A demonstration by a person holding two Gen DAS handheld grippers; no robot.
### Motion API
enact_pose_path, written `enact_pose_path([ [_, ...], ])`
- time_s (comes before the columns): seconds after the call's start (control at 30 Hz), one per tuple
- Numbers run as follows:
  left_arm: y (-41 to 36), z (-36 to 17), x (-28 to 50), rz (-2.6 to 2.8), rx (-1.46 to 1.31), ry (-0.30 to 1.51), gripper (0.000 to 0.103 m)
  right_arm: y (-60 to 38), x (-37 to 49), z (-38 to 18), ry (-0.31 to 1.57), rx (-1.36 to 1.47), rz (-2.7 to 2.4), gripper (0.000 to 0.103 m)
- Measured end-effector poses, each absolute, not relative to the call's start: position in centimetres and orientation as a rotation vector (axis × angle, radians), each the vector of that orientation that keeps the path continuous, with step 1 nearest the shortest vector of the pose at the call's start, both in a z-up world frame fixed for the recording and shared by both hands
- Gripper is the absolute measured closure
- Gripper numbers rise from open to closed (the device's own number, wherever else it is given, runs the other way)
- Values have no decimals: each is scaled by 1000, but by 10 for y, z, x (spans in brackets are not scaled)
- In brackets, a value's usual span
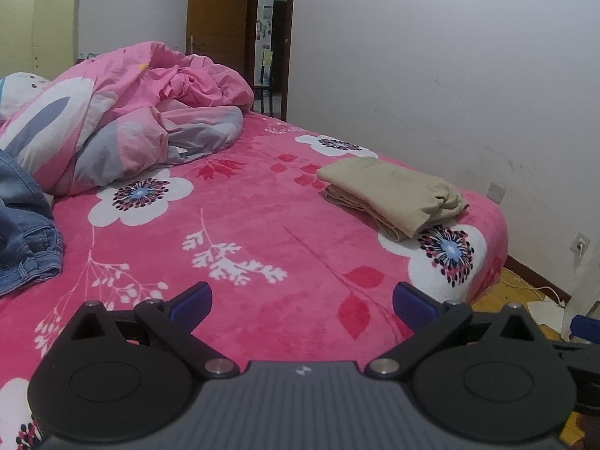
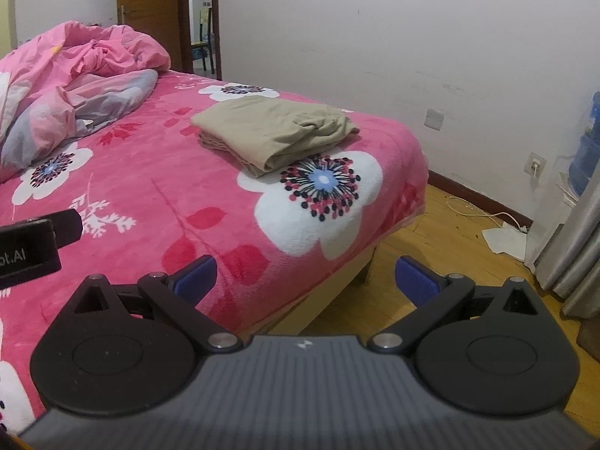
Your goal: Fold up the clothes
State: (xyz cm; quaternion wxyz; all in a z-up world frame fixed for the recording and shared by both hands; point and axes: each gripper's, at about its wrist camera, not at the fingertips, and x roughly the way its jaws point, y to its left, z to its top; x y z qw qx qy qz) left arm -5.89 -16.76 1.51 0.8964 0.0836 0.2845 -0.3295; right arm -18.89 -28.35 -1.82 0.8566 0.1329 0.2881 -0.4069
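We hold our left gripper (image 1: pixel 302 302) low over the pink flowered blanket (image 1: pixel 262 232), fingers spread wide and holding nothing. Our right gripper (image 2: pixel 304 279) hangs at the corner of the bed (image 2: pixel 360 262), partly over the wooden floor (image 2: pixel 431 255), also gaping and empty. Crumpled denim jeans (image 1: pixel 22 232) lie at the left edge of the left wrist view, on the blanket. Farther on, a folded beige garment (image 2: pixel 273 127) rests flat near the bed's right edge. Beyond, a rumpled pink duvet (image 1: pixel 123 112) is heaped toward the open doorway (image 1: pixel 272 37).
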Motion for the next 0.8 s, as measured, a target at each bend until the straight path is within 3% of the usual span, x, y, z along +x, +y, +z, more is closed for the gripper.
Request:
enact_pose_path([
  [0.8,-201,20,-47,-709,191,575,0,-309,-184,-12,584,306,-890,1],
])
